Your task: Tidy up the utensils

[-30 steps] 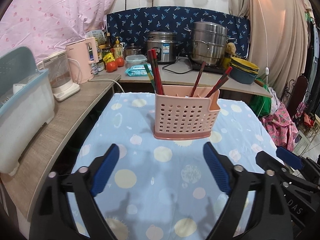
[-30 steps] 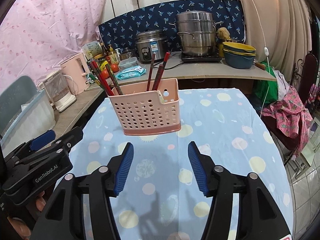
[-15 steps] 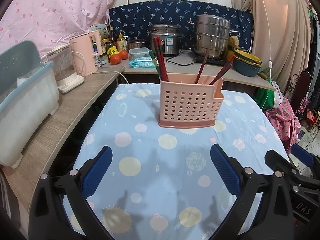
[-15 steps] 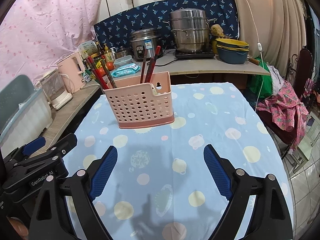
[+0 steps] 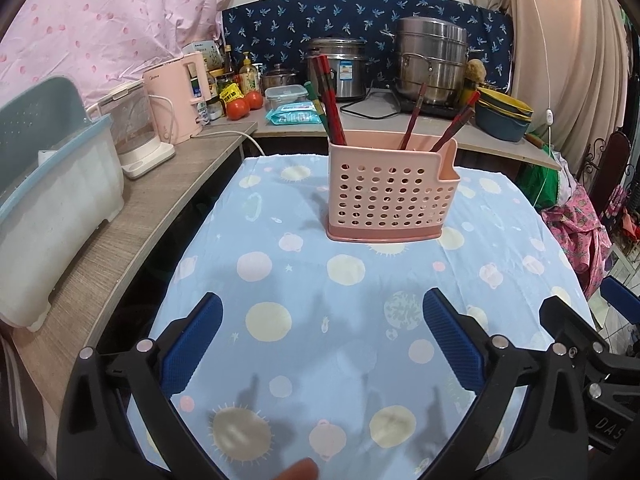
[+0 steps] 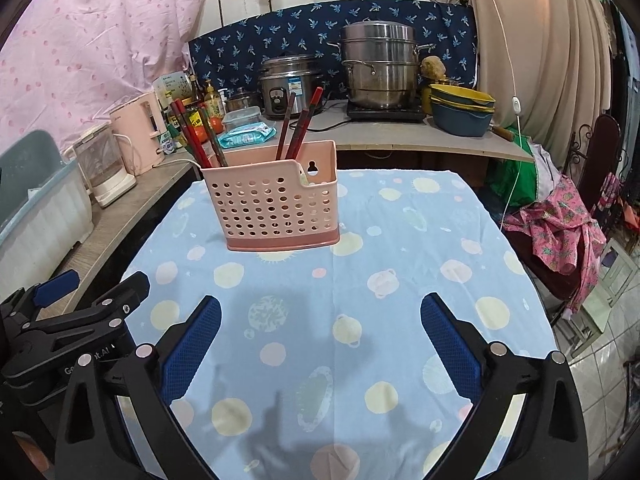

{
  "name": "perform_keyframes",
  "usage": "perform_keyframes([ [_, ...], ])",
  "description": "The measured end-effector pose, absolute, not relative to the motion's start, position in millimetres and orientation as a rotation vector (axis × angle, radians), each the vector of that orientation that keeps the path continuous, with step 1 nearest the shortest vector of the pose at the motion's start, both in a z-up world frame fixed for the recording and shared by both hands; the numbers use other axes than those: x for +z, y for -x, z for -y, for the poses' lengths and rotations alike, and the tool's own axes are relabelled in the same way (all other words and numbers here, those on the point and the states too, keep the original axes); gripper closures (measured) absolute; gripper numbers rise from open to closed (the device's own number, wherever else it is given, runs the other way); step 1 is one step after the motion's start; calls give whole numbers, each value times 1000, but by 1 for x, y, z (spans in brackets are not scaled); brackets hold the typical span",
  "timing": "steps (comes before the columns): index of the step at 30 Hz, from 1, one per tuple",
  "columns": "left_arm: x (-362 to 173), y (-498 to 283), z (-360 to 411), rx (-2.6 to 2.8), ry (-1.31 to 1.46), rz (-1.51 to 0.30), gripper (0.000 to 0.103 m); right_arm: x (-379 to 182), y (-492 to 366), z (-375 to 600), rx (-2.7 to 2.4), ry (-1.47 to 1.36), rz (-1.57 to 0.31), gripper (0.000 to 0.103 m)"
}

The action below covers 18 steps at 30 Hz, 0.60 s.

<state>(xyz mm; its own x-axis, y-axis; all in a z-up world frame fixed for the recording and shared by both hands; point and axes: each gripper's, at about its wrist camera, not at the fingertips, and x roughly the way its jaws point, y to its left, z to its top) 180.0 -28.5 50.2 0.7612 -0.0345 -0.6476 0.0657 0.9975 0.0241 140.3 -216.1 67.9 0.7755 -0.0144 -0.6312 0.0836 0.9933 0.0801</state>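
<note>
Utensil caddy [image 5: 390,196], pink perforated plastic, stands upright mid-table on the planet-print tablecloth [image 5: 280,280], long side facing both cameras, notched end right. Chopsticks [image 5: 330,106] all in it: one bunch leans up-left at the left end, the rest [image 6: 298,128] lean up-right. No loose utensils visible, so sorting looks finished. Left gripper [image 5: 320,344] is wide open and empty; right gripper [image 6: 320,340] is still spreading, nothing between the pads. Next: probably just back off.
</note>
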Motion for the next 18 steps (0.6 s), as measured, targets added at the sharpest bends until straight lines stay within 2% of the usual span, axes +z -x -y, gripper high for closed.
perform_keyframes([
  [18,44,-180,23,-17,-40,-721,7,58,-140,215,-66,-111,-696,7],
])
